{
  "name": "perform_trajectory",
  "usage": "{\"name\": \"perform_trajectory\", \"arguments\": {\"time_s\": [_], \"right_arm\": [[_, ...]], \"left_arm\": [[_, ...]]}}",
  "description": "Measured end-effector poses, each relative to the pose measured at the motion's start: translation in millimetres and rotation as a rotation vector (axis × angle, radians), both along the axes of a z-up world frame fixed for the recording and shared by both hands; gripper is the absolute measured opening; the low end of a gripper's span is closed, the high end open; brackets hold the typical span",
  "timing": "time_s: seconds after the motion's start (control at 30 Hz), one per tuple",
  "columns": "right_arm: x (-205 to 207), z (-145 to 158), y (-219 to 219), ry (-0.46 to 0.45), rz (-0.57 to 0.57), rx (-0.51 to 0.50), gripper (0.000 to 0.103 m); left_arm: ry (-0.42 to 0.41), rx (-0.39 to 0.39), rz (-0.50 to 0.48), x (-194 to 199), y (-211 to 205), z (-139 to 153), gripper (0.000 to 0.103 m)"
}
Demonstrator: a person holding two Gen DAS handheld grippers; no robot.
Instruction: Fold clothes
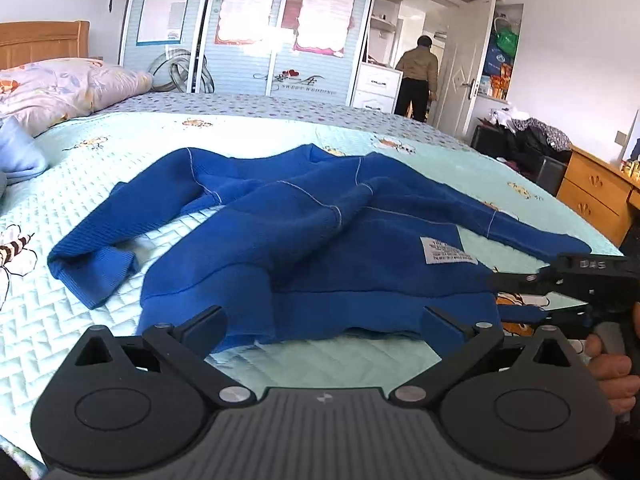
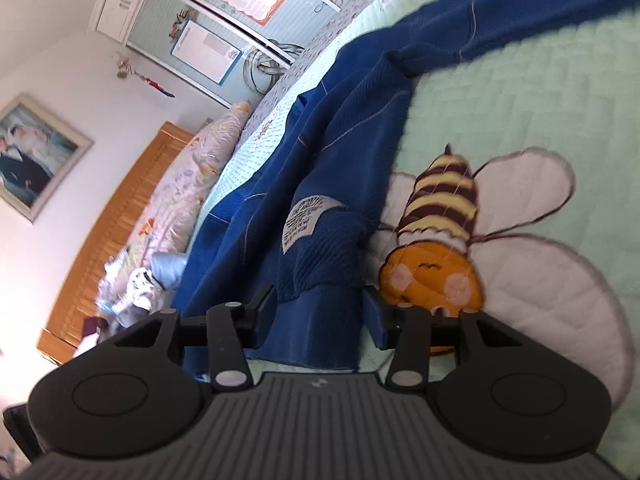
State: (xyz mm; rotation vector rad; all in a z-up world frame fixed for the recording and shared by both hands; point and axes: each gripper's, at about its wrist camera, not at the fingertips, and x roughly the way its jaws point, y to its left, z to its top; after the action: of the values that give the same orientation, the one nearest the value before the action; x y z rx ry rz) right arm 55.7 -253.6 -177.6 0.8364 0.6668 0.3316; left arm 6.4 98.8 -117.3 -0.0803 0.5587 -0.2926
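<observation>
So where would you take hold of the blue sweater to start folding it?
By the ribbed bottom hem of the blue sweater, coming in from the near edge of the bed. The hem lies flat and closest, and both the left tongs and right tongs stand open at it.

Both hand-held grippers gape open (left widest).

A pale green quilted bedspread with embroidered bees is spread over the bed. A floral pillow is laid against a wooden headboard. Posters are fixed to the sliding wardrobe doors. A person is seen in the open doorway, back turned. A wooden drawer unit is placed at the right, and a framed picture is hung on the wall.
</observation>
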Motion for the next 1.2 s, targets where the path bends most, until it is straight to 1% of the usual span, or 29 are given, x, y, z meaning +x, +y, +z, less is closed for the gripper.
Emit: {"name": "perform_trajectory", "arguments": {"time_s": [0.07,0.13,0.17,0.2,0.27,0.37,0.4,0.47,0.53,0.57,0.6,0.63,0.67,0.7,0.73,0.83,0.93,1.0,1.03,1.1,1.17,1.2], "right_arm": [[-6,2,-6,-0.016,-0.023,-0.004,0.072],[-7,1,-13,-0.022,-0.024,0.009,0.074],[-4,1,-13,-0.019,-0.012,0.013,0.077],[0,1,-10,-0.024,0.003,0.012,0.082],[8,1,0,-0.038,0.027,-0.008,0.087],[19,3,22,-0.058,0.069,-0.055,0.089],[21,4,29,-0.062,0.084,-0.065,0.089],[24,6,41,-0.072,0.113,-0.086,0.088],[21,8,47,-0.082,0.123,-0.111,0.085],[19,9,50,-0.088,0.127,-0.124,0.081],[17,9,49,-0.086,0.128,-0.136,0.073],[16,9,49,-0.082,0.128,-0.148,0.067],[16,8,47,-0.074,0.129,-0.148,0.052],[15,6,44,-0.064,0.130,-0.145,0.035],[15,5,41,-0.056,0.127,-0.134,0.030],[14,1,36,-0.050,0.123,-0.094,0.026],[9,1,38,-0.060,0.119,-0.074,0.024],[7,2,39,-0.065,0.112,-0.064,0.023],[5,3,39,-0.068,0.104,-0.064,0.022],[2,5,36,-0.070,0.088,-0.057,0.022],[-3,10,32,-0.079,0.070,-0.048,0.022],[-7,15,28,-0.088,0.062,-0.044,0.022]], "left_arm": [[-0.002,0.004,0.013,2,4,-2,0.102],[0.007,0.000,0.028,5,9,-5,0.102],[0.009,-0.005,0.036,7,11,-6,0.102],[0.011,-0.009,0.042,8,13,-6,0.102],[0.006,-0.005,0.049,10,16,-6,0.102],[0.003,0.007,0.069,14,26,-6,0.102],[0.014,0.000,0.082,17,31,-7,0.102],[0.045,-0.042,0.116,24,45,-9,0.102],[0.075,-0.085,0.147,31,59,-12,0.102],[0.091,-0.099,0.153,36,65,-14,0.102],[0.114,-0.111,0.156,42,71,-17,0.102],[0.145,-0.123,0.156,49,76,-21,0.102],[0.184,-0.141,0.154,56,80,-26,0.102],[0.223,-0.166,0.152,63,84,-31,0.102],[0.243,-0.188,0.150,67,86,-35,0.102],[0.248,-0.188,0.130,75,82,-37,0.102],[0.262,-0.217,0.070,84,75,-39,0.102],[0.262,-0.233,0.050,89,71,-42,0.101],[0.260,-0.236,0.050,90,70,-42,0.097],[0.255,-0.260,0.058,88,69,-42,0.082],[0.264,-0.314,0.058,86,71,-41,0.047],[0.266,-0.335,0.056,84,72,-39,0.041]]}}
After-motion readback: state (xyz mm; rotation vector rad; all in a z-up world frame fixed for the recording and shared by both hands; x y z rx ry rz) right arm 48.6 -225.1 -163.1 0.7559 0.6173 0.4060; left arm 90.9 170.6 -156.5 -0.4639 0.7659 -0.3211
